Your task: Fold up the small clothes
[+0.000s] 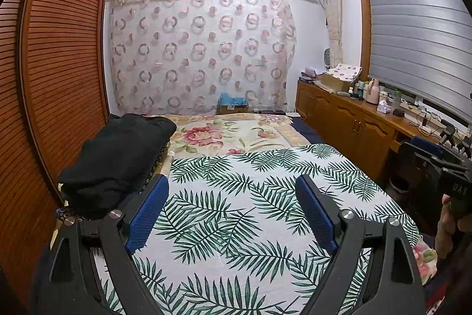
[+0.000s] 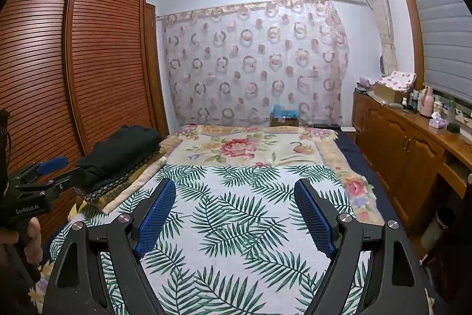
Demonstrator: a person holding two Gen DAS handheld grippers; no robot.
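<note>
Two grippers held above a bed, jaws spread wide and empty: left gripper (image 1: 231, 188), right gripper (image 2: 234, 192). Beneath both, a palm-leaf cloth (image 1: 259, 197) spread flat over a flowered blanket (image 1: 224, 135). At far left, beside the slatted wardrobe (image 1: 59, 55), folded black clothes (image 1: 118, 155) stacked on other folded pieces.

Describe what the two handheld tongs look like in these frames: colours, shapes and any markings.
Both tongs are matte black, each with two angular arms with triangular cut-outs and silver round pivot bolts. The left tongs and the right tongs carry blue, finely textured pads on the inner faces. The left one's body reads "GenRobot.AI" in white, on a black handle. No sleeves or cables are clearly visible.
</note>
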